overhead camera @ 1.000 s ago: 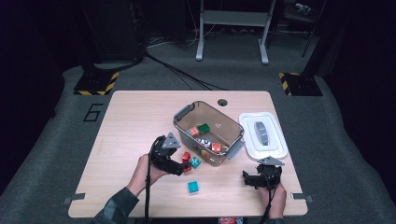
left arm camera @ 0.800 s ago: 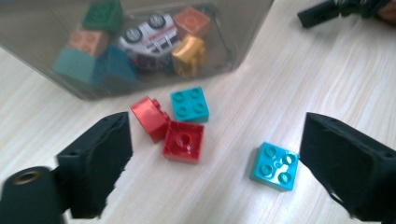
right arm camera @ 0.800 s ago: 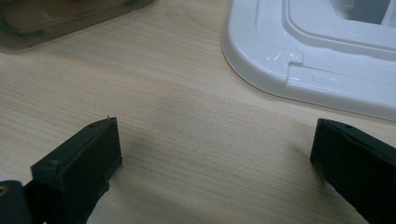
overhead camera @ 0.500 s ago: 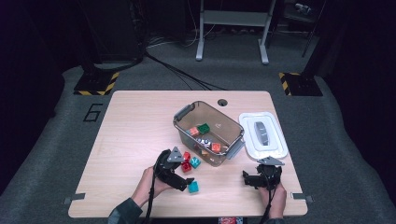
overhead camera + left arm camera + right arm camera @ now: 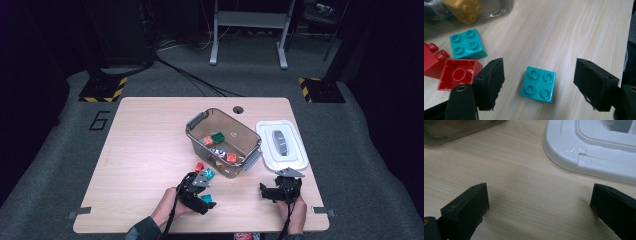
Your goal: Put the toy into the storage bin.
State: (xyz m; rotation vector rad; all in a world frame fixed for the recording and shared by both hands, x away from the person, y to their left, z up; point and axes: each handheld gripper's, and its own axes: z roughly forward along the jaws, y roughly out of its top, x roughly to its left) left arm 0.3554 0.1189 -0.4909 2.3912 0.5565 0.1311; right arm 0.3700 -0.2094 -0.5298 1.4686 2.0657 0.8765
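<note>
Room: dark grey carpet, black equipment and a metal stand behind the work area.
Desk [image 5: 150, 150]: light wood; carries every item below.
Bin [image 5: 200, 121]: clear plastic with grey handles, several toy bricks inside.
Lid [image 5: 295, 160]: white, flat beside the bin.
Loose bricks: one teal, two red [image 5: 459, 73], near the bin wall.
Target brick [image 5: 539, 83]: teal, four studs up, flat on the desk between the left jaws, touching neither pad.
Handling: judged light, rigid, glossy; grip two opposite flat side walls, not the studs.
Left tongs [image 5: 539, 85]: jaws apart, have just been closing around the brick.
Right tongs [image 5: 537, 208]: jaws wide apart, holding nothing, over bare desk near the lid.
</note>
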